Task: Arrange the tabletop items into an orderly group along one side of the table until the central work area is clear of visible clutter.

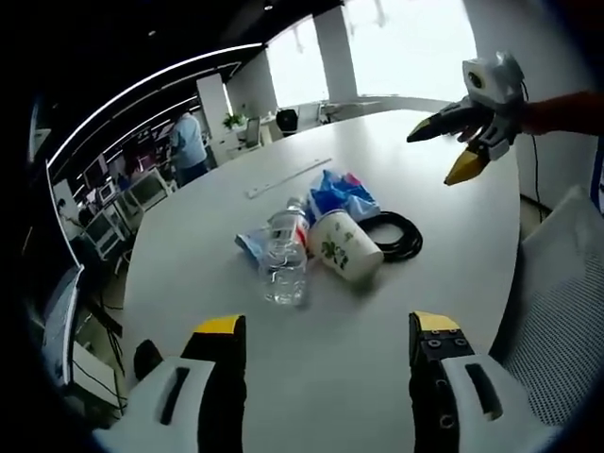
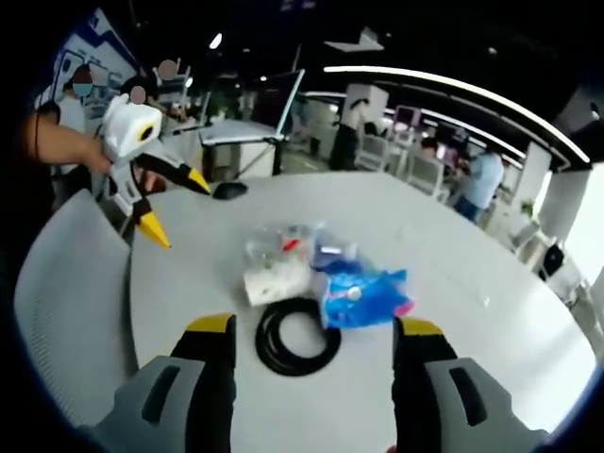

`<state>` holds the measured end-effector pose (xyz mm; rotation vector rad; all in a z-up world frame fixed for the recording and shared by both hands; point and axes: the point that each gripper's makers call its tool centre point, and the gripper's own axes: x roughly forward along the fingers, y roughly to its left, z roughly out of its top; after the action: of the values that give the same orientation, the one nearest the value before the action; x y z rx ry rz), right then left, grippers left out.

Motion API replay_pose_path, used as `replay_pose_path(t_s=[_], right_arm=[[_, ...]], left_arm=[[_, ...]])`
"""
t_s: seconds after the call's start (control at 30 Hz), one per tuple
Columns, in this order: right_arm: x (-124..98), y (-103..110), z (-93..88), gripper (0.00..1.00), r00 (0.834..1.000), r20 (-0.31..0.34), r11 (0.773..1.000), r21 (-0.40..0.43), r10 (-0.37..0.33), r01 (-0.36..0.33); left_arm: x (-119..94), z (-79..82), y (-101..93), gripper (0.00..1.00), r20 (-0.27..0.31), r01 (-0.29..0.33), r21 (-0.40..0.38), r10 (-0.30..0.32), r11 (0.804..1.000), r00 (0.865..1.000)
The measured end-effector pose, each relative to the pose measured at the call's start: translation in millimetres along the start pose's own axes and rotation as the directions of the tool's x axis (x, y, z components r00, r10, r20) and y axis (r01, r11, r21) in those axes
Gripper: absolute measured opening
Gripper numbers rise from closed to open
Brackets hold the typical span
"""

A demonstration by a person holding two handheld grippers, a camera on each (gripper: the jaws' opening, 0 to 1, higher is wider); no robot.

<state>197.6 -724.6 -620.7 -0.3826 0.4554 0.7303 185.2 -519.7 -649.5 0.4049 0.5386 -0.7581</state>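
A small cluster lies mid-table. In the left gripper view a clear water bottle (image 1: 285,255) lies on its side beside a tipped paper cup (image 1: 344,247) with a green print. A black cable coil (image 1: 398,234) and a blue plastic bag (image 1: 340,193) lie just behind them. My left gripper (image 1: 327,326) is open, short of the bottle. My right gripper (image 1: 440,156) hovers open above the table's far right. In the right gripper view the cable coil (image 2: 297,337) is nearest, then the blue bag (image 2: 363,294), the cup (image 2: 272,281) and the bottle (image 2: 278,245). My right gripper (image 2: 315,327) is open before the coil; the left gripper (image 2: 177,206) is open at upper left.
A white strip (image 1: 288,177) lies farther along the round white table (image 1: 189,283). A small black object (image 2: 229,190) sits near the table's far edge. A grey mesh chair (image 2: 66,302) stands by the table. People (image 1: 189,142) work at desks in the background.
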Motion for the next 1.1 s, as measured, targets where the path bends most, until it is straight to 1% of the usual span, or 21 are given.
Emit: replay_pose_path(t_s=[0.17, 0.37, 0.4, 0.43, 0.47, 0.5, 0.53, 0.63, 0.7, 0.83, 1.1], right_arm=[[5.5, -1.2, 4.1, 0.60, 1.000, 0.000, 1.000, -0.020, 0.015, -0.015], [13.6, -5.2, 9.5, 0.57, 0.999, -0.003, 0.999, -0.031, 0.032, -0.032], [14.4, -4.9, 11.5, 0.57, 0.999, 0.005, 0.999, -0.030, 0.036, -0.036], [16.1, -4.3, 14.1, 0.56, 0.999, 0.016, 0.999, -0.020, 0.044, -0.043], [17.1, -3.8, 14.7, 0.56, 0.999, 0.015, 0.999, -0.019, 0.047, -0.047], [19.1, -3.7, 15.4, 0.56, 0.999, 0.016, 0.999, -0.024, 0.048, -0.047], [20.5, -3.5, 15.7, 0.55, 0.999, 0.016, 0.998, -0.027, 0.050, -0.049], [23.5, -1.8, 18.1, 0.54, 0.998, 0.019, 0.998, -0.023, 0.057, -0.057], [25.6, -0.6, 19.5, 0.53, 0.998, 0.017, 0.998, -0.030, 0.060, -0.060], [31.2, 1.0, 23.7, 0.52, 0.997, 0.021, 0.997, -0.042, 0.071, -0.070], [46.3, -5.5, 32.3, 0.51, 0.996, 0.024, 0.995, -0.047, 0.087, -0.086]], left_arm=[[3.2, -2.5, 1.3, 0.65, -0.010, 0.005, 0.001, -0.005, 1.000, 1.000], [7.3, -0.7, 3.0, 0.59, -0.020, 0.010, 0.033, -0.009, 0.999, 1.000], [8.0, 0.1, 2.6, 0.57, -0.017, 0.014, 0.033, -0.014, 0.999, 1.000], [9.1, 1.4, 0.0, 0.55, -0.013, 0.031, 0.031, -0.031, 0.999, 0.999], [9.8, 2.4, -1.8, 0.52, -0.010, 0.042, 0.034, -0.042, 0.999, 0.999], [10.6, 3.4, -1.6, 0.48, -0.006, 0.042, 0.043, -0.041, 0.998, 0.999], [11.5, 3.8, -2.0, 0.46, -0.007, 0.043, 0.050, -0.043, 0.998, 0.999], [14.3, 3.4, -3.6, 0.47, -0.017, 0.051, 0.055, -0.050, 0.997, 0.999], [15.2, 4.3, -4.5, 0.46, -0.012, 0.056, 0.056, -0.055, 0.997, 0.998], [19.4, 4.9, -4.8, 0.46, -0.018, 0.061, 0.058, -0.060, 0.996, 0.998], [27.2, 8.3, 1.1, 0.45, -0.020, 0.061, 0.064, -0.060, 0.996, 0.998]])
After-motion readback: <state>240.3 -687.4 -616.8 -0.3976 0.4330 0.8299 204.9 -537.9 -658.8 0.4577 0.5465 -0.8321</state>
